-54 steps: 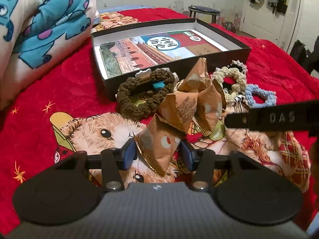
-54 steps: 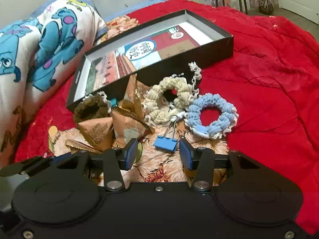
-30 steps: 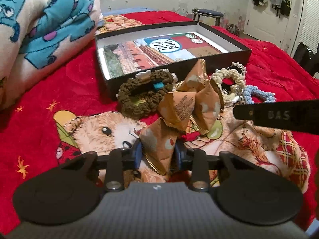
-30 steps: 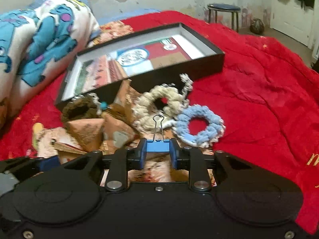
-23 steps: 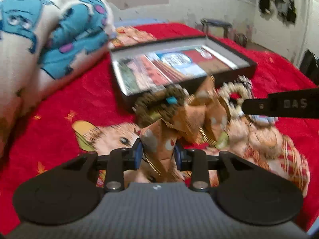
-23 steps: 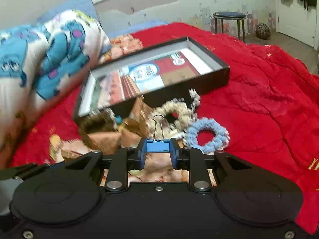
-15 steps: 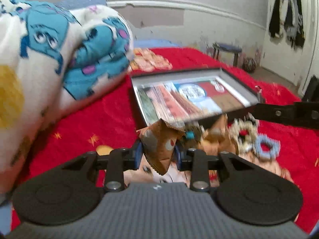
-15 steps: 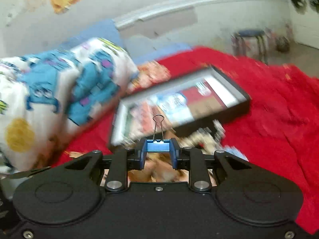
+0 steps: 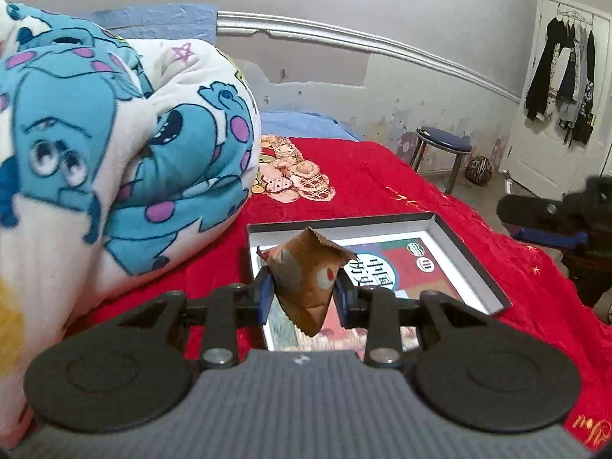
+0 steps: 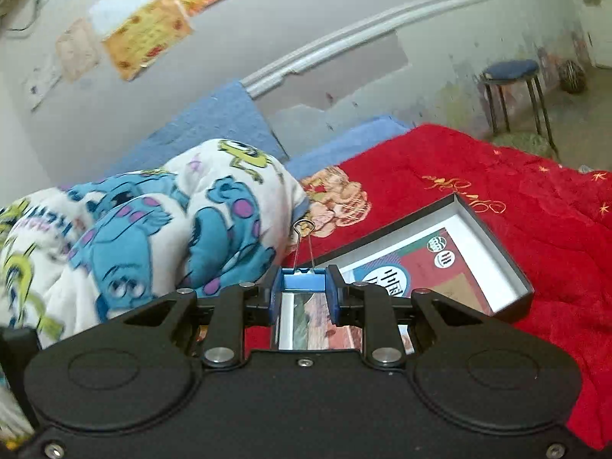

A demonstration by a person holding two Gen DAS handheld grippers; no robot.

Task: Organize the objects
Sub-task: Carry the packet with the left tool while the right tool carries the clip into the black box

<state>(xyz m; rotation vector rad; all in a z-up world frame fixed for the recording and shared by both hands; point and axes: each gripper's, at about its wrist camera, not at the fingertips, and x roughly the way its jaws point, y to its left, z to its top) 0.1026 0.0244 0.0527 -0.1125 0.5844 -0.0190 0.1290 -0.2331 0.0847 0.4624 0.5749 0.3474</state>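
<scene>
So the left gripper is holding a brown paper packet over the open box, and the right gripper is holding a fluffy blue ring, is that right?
Not quite. The right gripper holds a blue binder clip, not a fluffy ring; the right wrist view shows it pinched between the fingers. The rest stands: the left gripper holds the brown paper packet over the open box.

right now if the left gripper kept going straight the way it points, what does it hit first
Probably the open black box. The left gripper, shut on a brown paper packet, points at its printed floor, and nothing shows between them. Depth is unclear, so the packet's lower tip would likely touch first.
</scene>
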